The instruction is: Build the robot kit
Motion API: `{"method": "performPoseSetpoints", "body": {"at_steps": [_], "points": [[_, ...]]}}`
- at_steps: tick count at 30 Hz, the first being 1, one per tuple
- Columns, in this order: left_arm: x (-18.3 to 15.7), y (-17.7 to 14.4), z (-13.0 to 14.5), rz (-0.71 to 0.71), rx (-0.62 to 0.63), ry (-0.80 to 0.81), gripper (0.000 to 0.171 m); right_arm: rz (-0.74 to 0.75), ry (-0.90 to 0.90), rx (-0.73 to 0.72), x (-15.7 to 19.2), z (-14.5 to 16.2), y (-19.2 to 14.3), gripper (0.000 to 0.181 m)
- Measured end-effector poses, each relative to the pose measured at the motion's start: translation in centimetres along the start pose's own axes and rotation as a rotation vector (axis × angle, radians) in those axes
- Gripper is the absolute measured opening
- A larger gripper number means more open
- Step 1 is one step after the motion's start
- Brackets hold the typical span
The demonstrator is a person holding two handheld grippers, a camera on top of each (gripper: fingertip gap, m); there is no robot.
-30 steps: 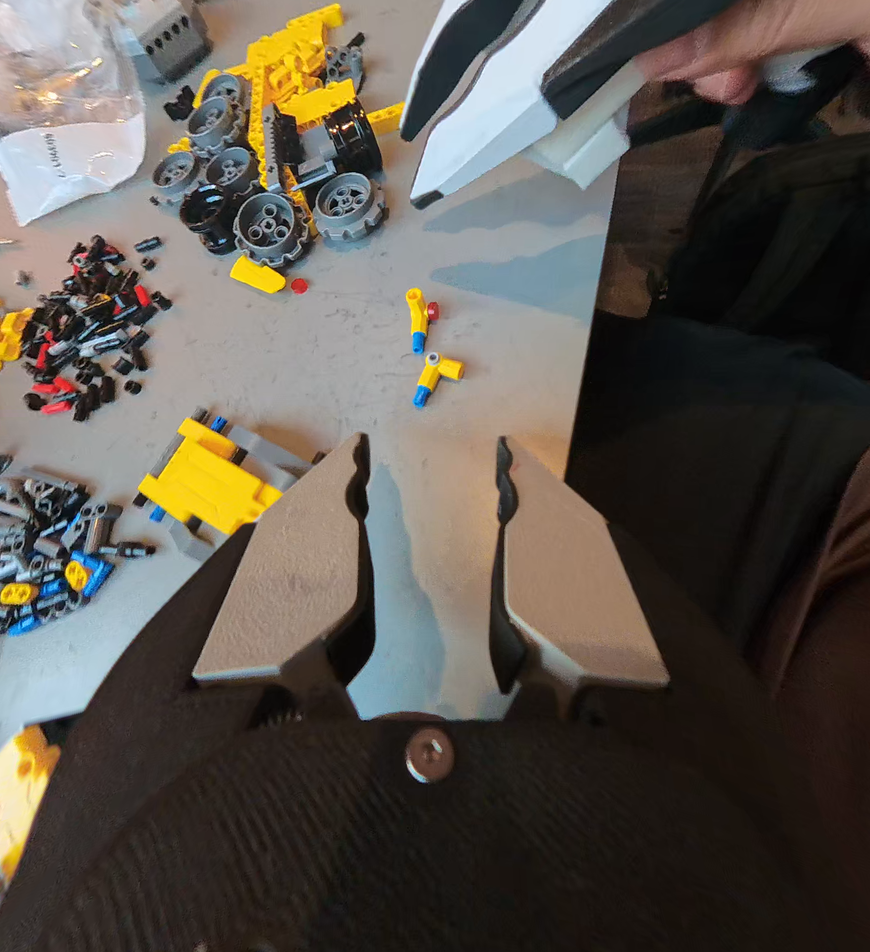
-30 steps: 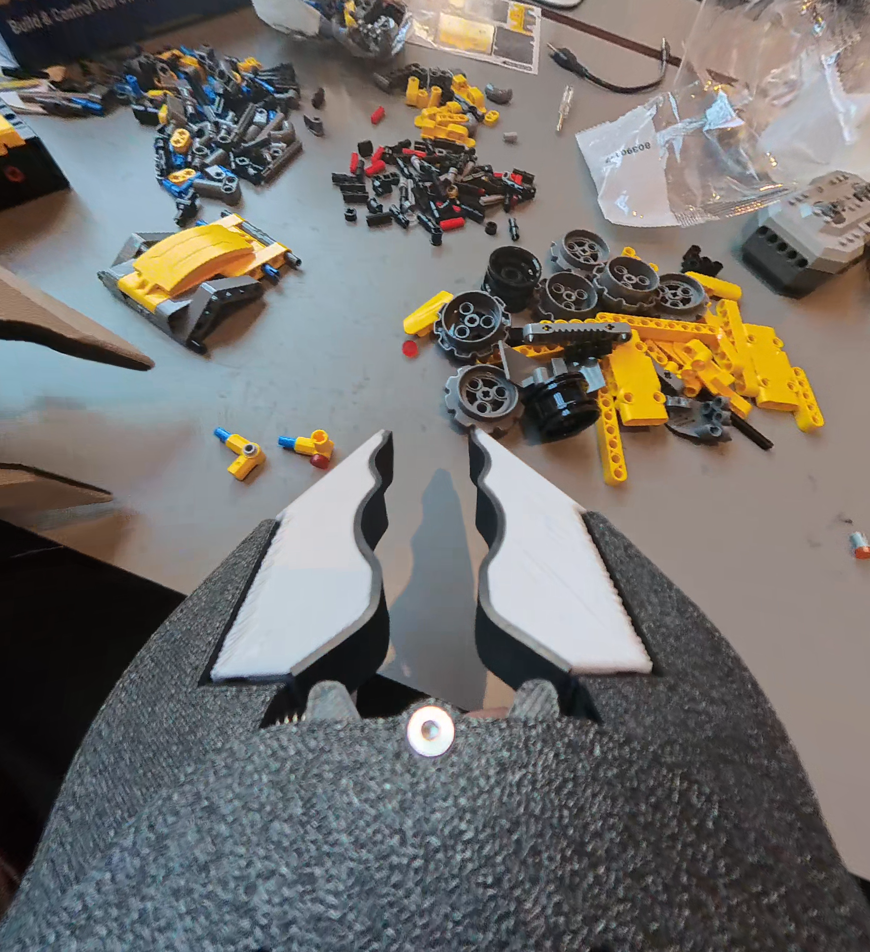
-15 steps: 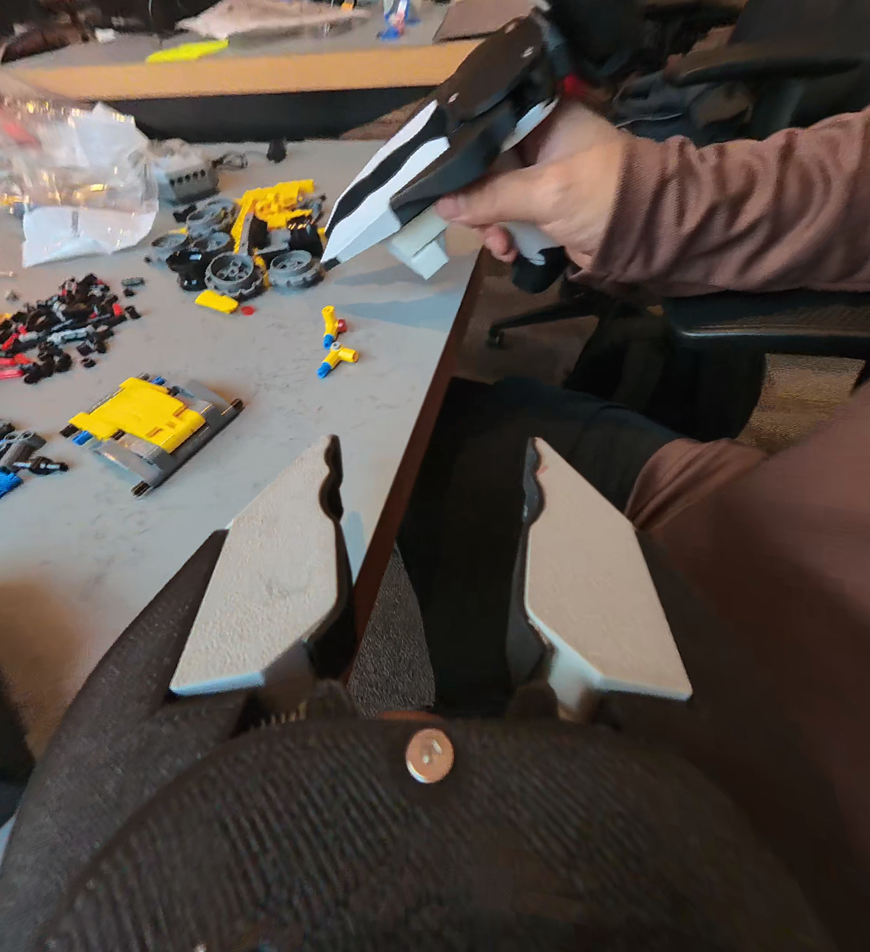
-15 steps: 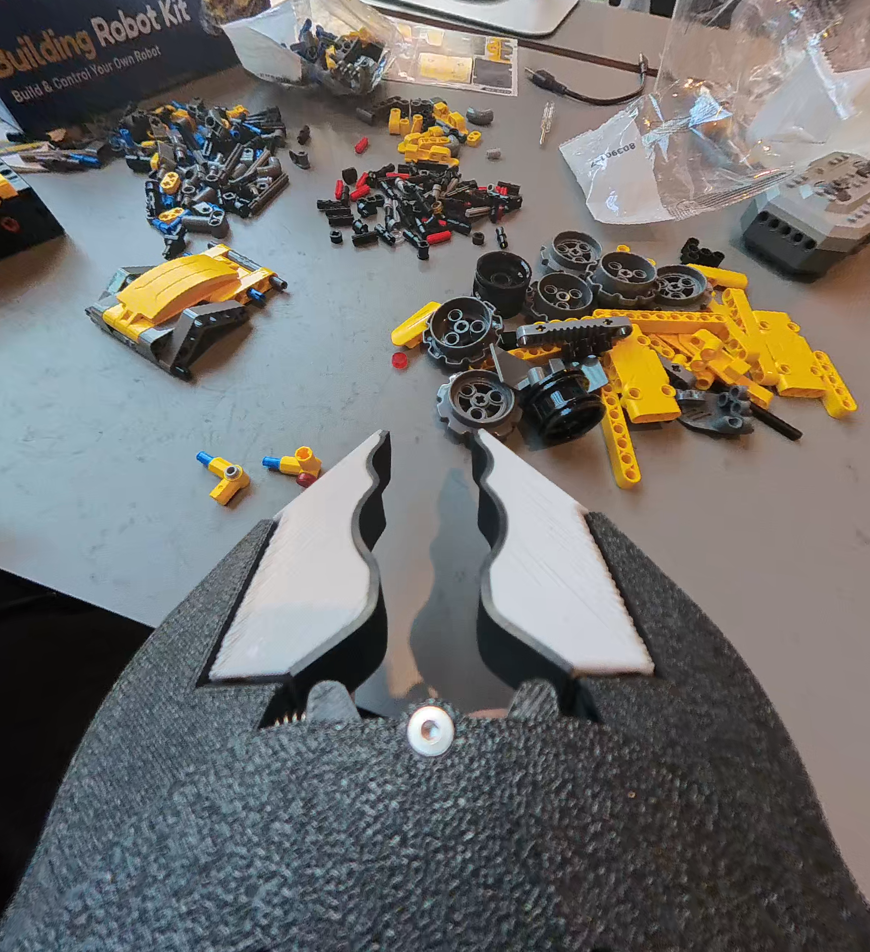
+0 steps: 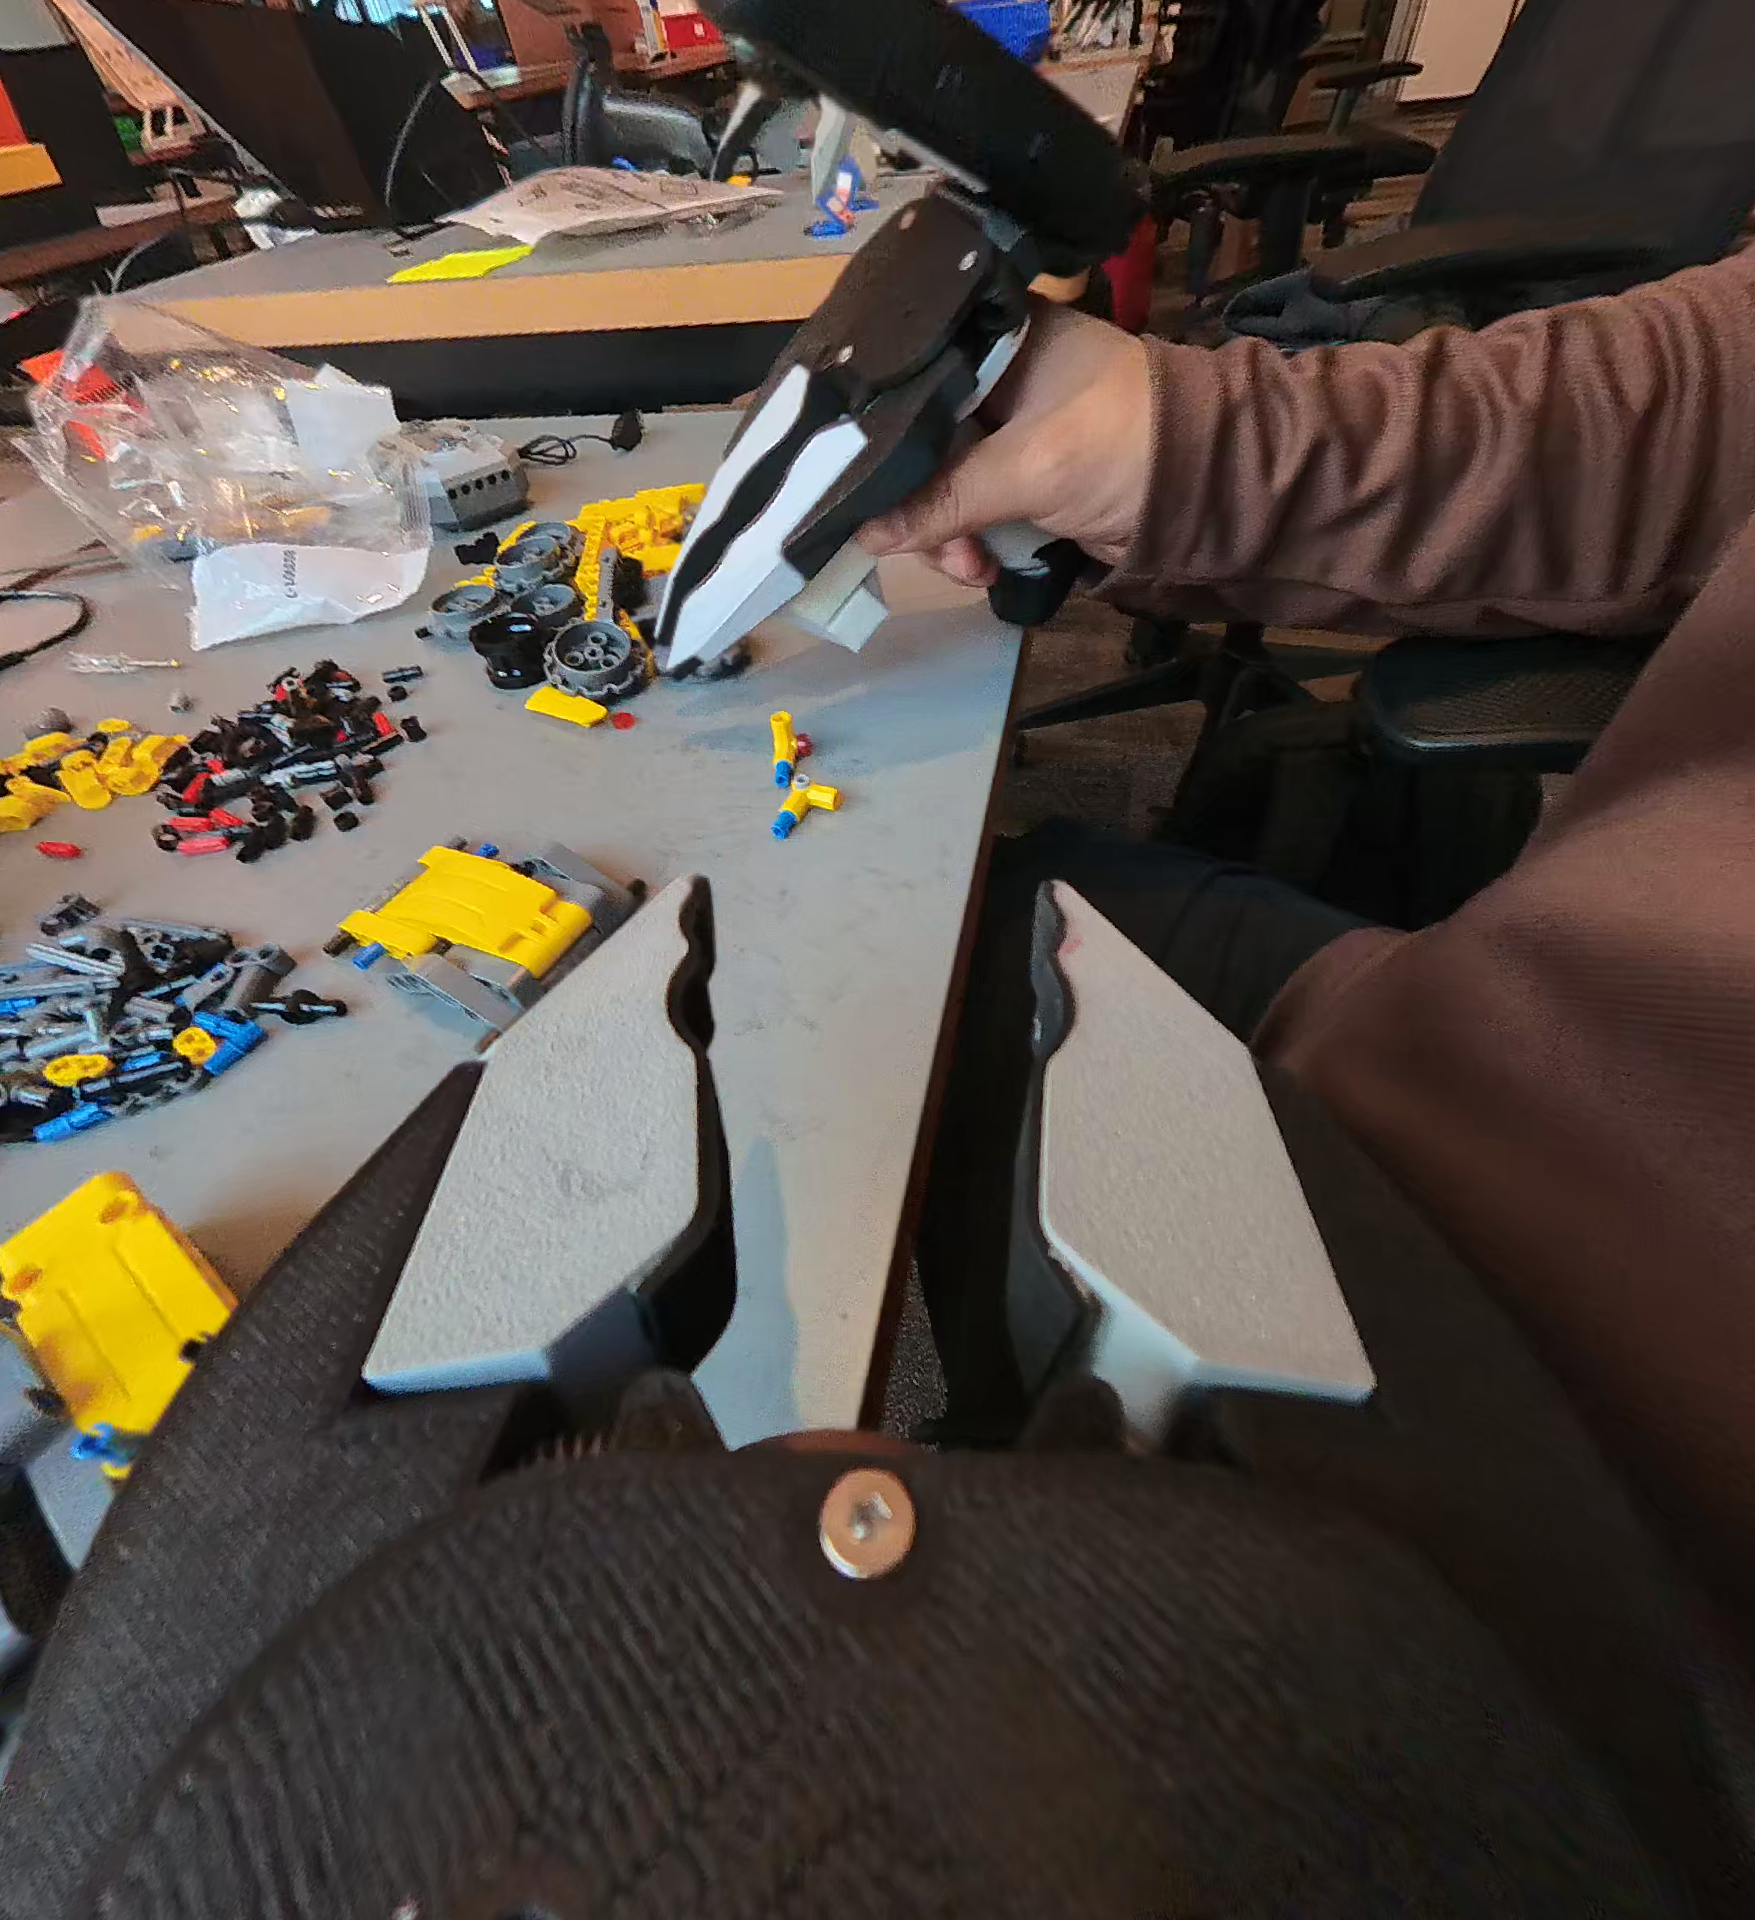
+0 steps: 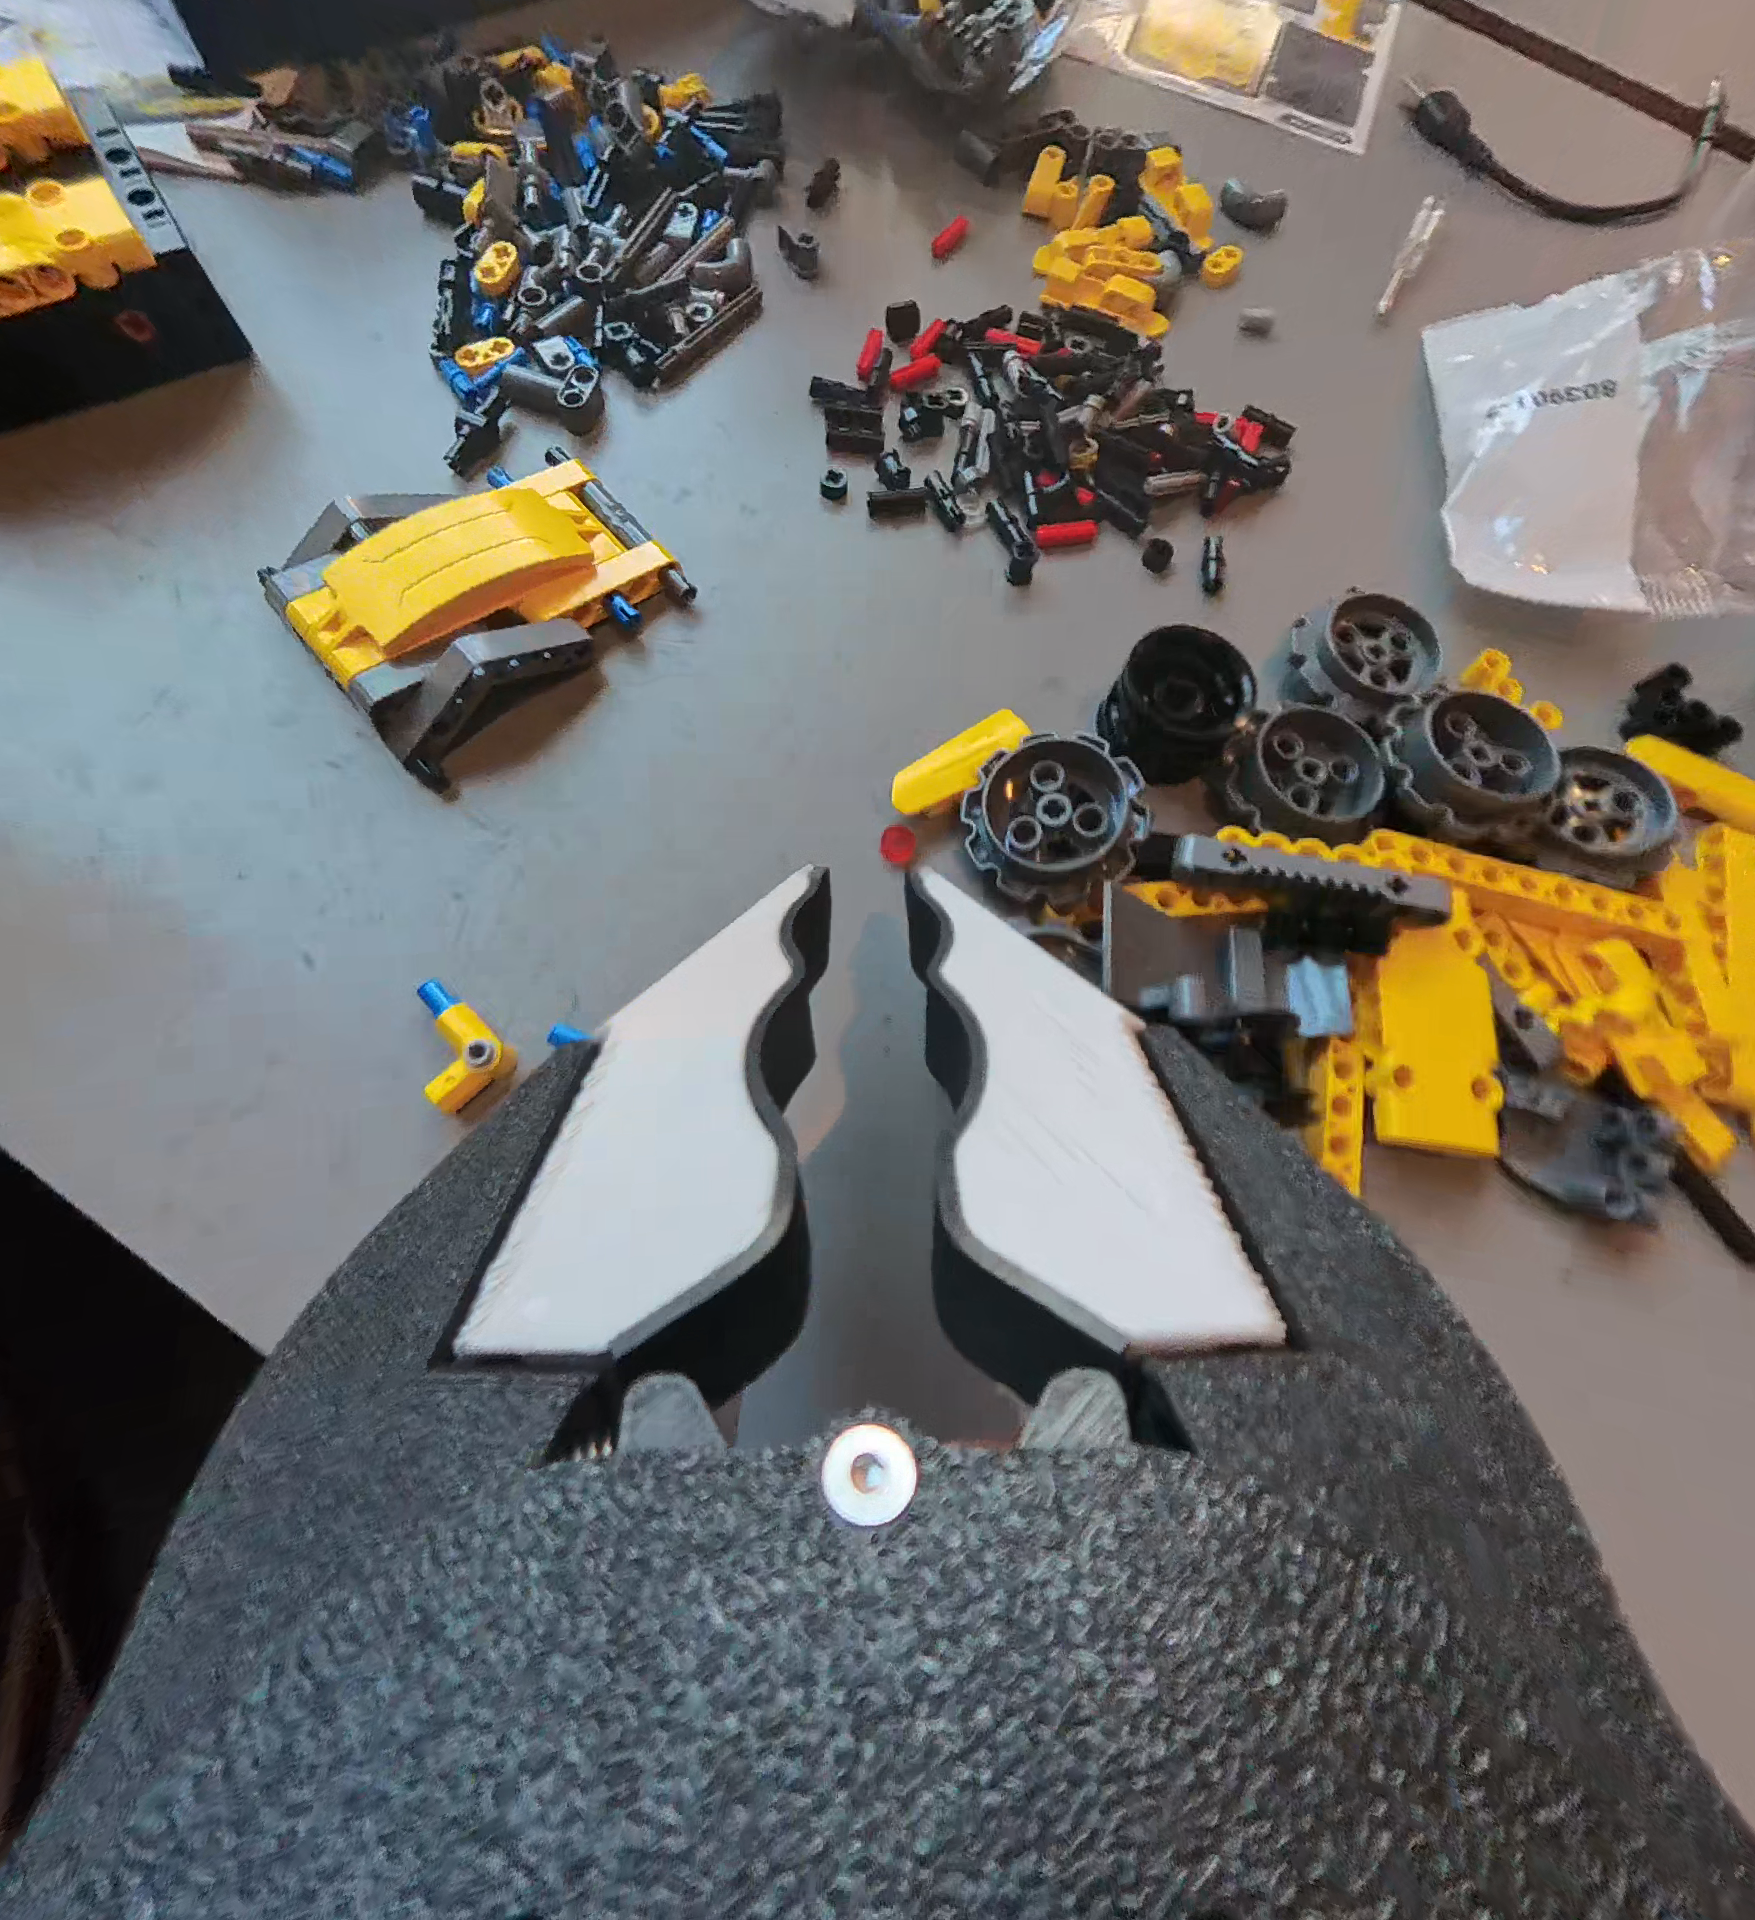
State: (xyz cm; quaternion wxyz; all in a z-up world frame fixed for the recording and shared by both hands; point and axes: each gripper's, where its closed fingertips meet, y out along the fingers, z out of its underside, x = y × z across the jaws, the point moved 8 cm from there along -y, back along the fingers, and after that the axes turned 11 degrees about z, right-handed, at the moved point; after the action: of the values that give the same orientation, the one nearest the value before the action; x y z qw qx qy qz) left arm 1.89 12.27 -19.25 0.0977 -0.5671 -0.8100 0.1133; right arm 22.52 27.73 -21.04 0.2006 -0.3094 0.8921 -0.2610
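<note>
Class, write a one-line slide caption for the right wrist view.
Right gripper, jaws slightly apart and empty, hovers over a grey table beside a toothed wheel and yellow beams.

Soft, dim daylight; the worktop (image 6: pixel 177 883) carries faint, soft-edged shadows; wide-angle bending warps the edges; slight motion blur in the right wrist view; foreground housing slightly out of focus.

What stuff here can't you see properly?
- Small yellow and blue piece, right wrist view: mostly hidden behind the right gripper.
- Grey wheel, left wrist view: covered by the right gripper's tip.
- Clear plastic bag, right wrist view: cut off by the picture's edge.
- Yellow block, left wrist view: blurred, partly behind the left gripper.
</note>
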Motion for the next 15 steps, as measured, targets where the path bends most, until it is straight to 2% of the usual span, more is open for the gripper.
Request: {"method": "performPoseSetpoints", "body": {"at_steps": [2, 5, 9, 15], "points": [[0.6, 0.1, -0.3, 0.001, 0.002, 0.005, 0.057, -0.037, -0.045, 0.043, 0.1, -0.6, 1.2, 0.008], [1.2, 0.4, -0.4, 0.0, 0.027, 0.037, 0.056, -0.036, -0.098, 0.111, 0.0, -0.6, 2.7, 0.008], [1.5, 0.9, -0.3, 0.03, 0.064, 0.056, 0.054, -0.046, -0.099, 0.133, -0.3, -0.5, 3.1, 0.01], [2.0, 1.0, -0.4, 0.076, 0.046, 0.002, 0.051, -0.101, -0.056, 0.141, -0.7, -0.5, 3.4, 0.012]]}}
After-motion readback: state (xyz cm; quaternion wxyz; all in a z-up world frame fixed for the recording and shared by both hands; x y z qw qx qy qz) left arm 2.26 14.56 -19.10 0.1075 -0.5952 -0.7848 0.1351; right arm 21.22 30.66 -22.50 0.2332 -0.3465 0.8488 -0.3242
